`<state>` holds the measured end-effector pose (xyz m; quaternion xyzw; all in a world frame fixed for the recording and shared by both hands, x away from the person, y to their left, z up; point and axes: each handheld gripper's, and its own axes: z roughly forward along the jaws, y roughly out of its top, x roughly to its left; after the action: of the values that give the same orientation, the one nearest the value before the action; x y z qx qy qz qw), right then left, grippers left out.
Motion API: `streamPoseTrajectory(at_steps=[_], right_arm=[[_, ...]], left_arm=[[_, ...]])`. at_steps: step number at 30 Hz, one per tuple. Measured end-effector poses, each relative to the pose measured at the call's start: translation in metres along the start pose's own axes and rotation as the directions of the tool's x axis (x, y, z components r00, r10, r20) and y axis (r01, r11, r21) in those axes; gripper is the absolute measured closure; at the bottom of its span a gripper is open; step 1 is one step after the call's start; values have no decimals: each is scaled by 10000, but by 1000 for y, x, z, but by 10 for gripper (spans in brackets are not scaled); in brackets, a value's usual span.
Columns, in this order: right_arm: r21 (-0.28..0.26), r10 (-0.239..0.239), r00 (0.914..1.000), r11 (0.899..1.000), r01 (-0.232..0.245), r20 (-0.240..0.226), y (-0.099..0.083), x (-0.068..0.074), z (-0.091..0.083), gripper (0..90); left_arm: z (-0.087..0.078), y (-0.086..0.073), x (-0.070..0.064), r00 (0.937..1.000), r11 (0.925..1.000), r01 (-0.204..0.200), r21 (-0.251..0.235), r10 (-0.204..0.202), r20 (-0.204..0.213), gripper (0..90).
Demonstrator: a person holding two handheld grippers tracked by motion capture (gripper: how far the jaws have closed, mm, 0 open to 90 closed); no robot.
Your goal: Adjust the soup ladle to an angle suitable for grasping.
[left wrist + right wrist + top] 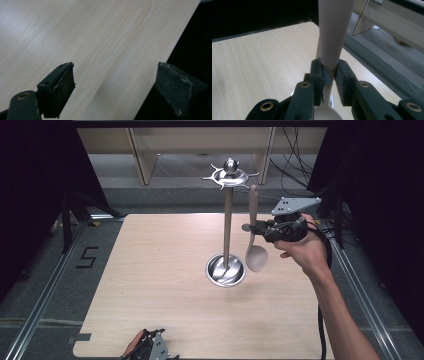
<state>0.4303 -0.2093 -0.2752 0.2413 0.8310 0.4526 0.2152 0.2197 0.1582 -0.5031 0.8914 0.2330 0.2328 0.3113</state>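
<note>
A beige spoon (254,237) hangs upright in the air, bowl down, just right of a metal utensil stand (227,227) with a hooked top and a round dish base. My right gripper (256,228) is shut on the spoon's handle; in the right gripper view the handle (334,32) rises between the two black pads (317,75). My left gripper (150,347) rests at the table's near edge, held by a hand. Its jaws stand wide apart over bare wood in the left gripper view (115,85), nothing between them.
The light wooden table (165,270) has dark floor and metal rails on both sides. A wooden frame and cables (295,165) stand beyond the far edge. The table's edge (172,50) runs close to the left gripper.
</note>
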Motion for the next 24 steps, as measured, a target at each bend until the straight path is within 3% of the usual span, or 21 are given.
streamPoseTrajectory(at_steps=[5, 8, 10, 11, 14, 16, 18, 21, 24], right_arm=[[72, -141, 9999, 9999, 141, 65, 1, -1, 4, 774], [9, -93, 10000, 10000, 93, 10, 1, -1, 4, 774], [211, 220, 9997, 9995, -217, -135, 2, 0, 4, 774], [177, 64, 9999, 9998, -62, -109, 2, -1, 4, 774], [325, 187, 9998, 9993, -183, -105, 4, 0, 6, 774], [267, 9, 10000, 9996, -8, -68, 4, -2, 7, 774], [297, 26, 10000, 9996, -23, -86, 4, -1, 8, 774], [275, 184, 9998, 9994, -186, 56, 4, 0, 11, 774], [172, 120, 9999, 9998, -120, -12, 4, -1, 14, 773]], left_arm=[[1, 0, -1, 9999, 9999, 101, -102, -101, -7, 148], [0, 0, 0, 9999, 10000, -64, 47, 64, -116, 148], [0, 0, 0, 9999, 10000, -63, 29, 64, -154, 148], [0, 0, 0, 9999, 10000, -75, 32, 75, -145, 148], [1, 0, -1, 10000, 9999, 92, -101, -92, 1, 148], [0, 0, 0, 9999, 10000, -72, 43, 73, -133, 148], [0, 0, -1, 10000, 10000, 34, -64, -34, 15, 148], [1, 0, 0, 9998, 10000, -75, 22, 75, -156, 149], [0, 0, 0, 10000, 10000, -27, -22, 27, 18, 148]])
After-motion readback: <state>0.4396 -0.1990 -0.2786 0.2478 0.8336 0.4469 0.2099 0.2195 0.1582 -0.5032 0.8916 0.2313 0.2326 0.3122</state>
